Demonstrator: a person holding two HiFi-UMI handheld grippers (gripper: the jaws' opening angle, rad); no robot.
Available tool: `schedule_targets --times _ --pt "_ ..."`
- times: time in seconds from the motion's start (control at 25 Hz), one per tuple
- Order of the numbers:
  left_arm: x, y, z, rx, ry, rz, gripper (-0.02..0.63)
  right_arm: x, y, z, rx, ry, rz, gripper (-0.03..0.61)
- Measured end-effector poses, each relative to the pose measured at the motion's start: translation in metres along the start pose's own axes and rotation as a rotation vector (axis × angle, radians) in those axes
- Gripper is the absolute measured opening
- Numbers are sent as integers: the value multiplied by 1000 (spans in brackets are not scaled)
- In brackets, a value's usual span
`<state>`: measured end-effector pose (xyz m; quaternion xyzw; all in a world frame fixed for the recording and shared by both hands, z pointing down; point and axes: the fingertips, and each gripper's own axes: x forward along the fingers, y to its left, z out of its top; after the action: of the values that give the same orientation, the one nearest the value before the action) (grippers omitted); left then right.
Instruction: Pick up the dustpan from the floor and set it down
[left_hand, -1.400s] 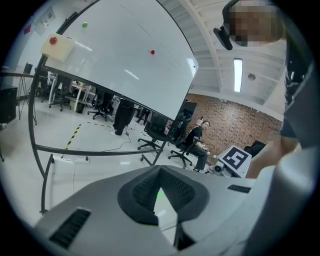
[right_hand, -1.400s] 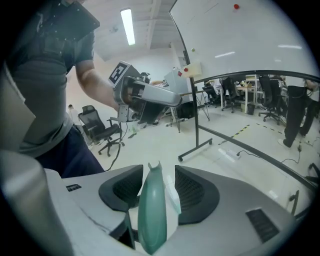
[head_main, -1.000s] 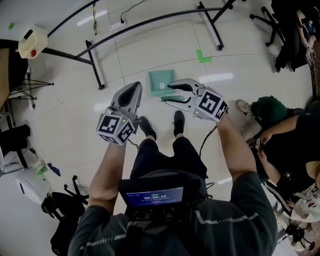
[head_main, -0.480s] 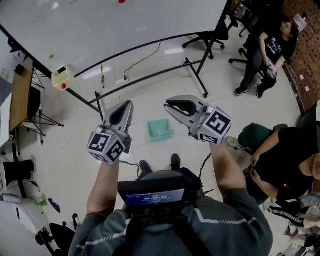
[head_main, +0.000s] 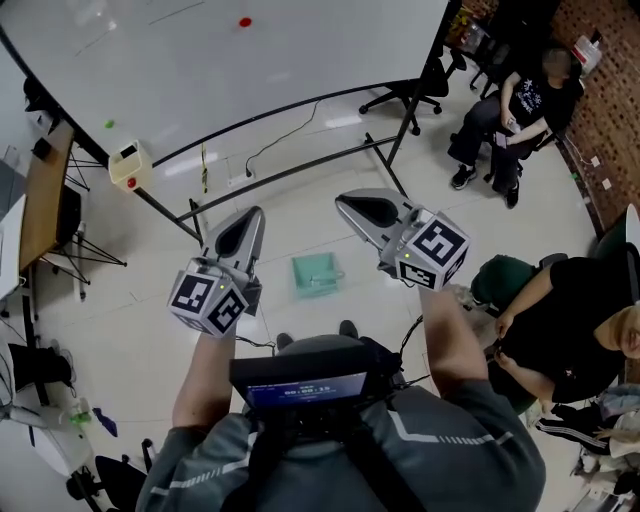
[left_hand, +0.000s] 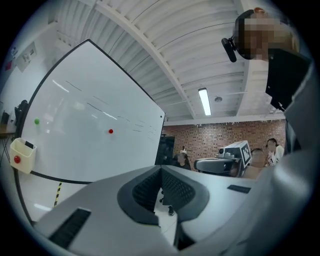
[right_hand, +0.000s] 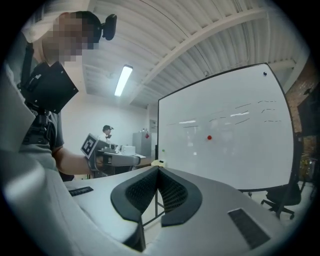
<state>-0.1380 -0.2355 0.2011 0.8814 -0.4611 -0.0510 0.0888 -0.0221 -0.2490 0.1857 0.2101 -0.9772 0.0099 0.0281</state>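
**A:** Where was the dustpan (head_main: 316, 273)?

**B:** Lying flat on the floor (head_main: 330, 225), on the near side of the whiteboard (head_main: 250, 70) and a little short of its base rail (head_main: 290, 170). Nothing touched it.

**A:** And the grippers?

**B:** Both were held high on that same near side, aimed level at the whiteboard and well above the pan. The left gripper (head_main: 247, 222) had its pads pressed together with nothing between them. The right gripper (head_main: 352, 206) had just been closing its jaws, and they met on nothing too.

**A:** So what could have gone wrong from there?

**B:** If the pan was yet to be lifted, I judged the main risk was going down with the jaws together. Closed tips would only nudge the light plastic, and on that glossy floor it would likely skid toward the whiteboard's rail, or under it.

**A:** Anything else?

**B:** A pinch on a thin wall rather than the handle might have let the pan tilt, slip out and clatter down.
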Motion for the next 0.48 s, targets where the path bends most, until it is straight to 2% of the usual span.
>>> schedule_targets --times 0.16,0.36,0.48 --pt "0 1 4 30 7 -1 34 -2 -5 6 6 -1 -43 20" --pt "-1 -3 13 44 -2 -3 34 -16 -17 23 15 -52 -152 18" --pt "0 -3 19 35 -9 -8 34 -18 -17 25 15 -43 -167 18"
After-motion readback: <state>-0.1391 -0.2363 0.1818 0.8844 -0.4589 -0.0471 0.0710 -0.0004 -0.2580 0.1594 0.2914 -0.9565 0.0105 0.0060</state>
